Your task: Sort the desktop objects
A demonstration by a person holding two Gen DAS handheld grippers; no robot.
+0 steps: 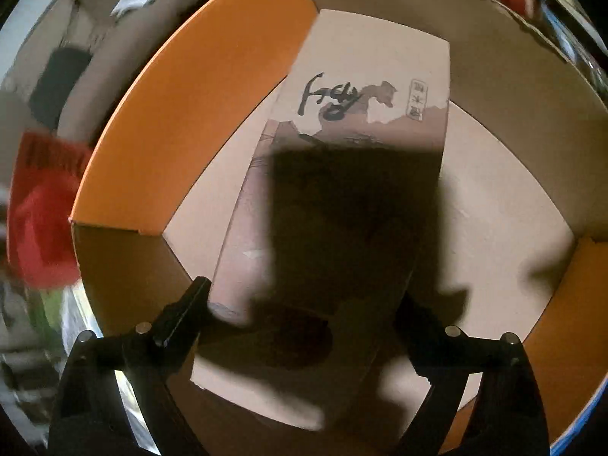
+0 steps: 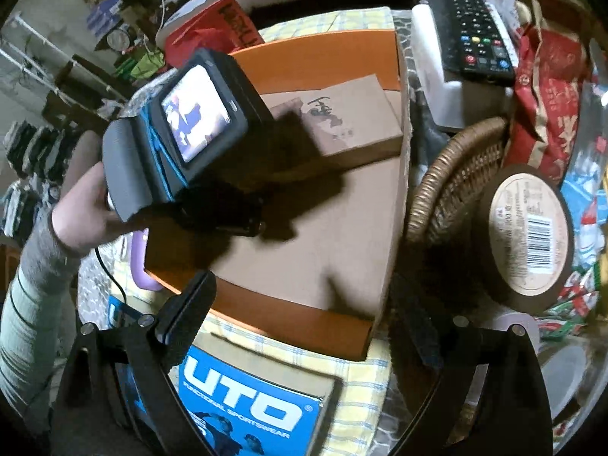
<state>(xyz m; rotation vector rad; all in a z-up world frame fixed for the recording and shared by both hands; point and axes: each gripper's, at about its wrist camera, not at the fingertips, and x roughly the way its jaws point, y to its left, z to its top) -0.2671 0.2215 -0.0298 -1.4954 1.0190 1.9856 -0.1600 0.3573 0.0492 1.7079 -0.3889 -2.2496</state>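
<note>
Left gripper (image 1: 304, 296): jaws spread, astride flat brown box (image 1: 364, 87) lying inside orange tray (image 1: 197, 114), pads not pressing. Right gripper (image 2: 304, 311): jaws spread, empty, above tray's near edge.

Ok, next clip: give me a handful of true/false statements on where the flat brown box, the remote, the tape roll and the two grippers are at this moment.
1. The flat brown box lies inside the orange tray. True.
2. The left gripper is shut on the flat brown box. False: its jaws stand wide, one at each long edge of the box, and no pad is seen pressing on it.
3. The remote lies in the wicker basket. False: it rests on a white box behind the basket.
4. The tape roll sits at the basket. True.
5. The right gripper holds the blue UTO package. False: its jaws are open and empty above it.
</note>
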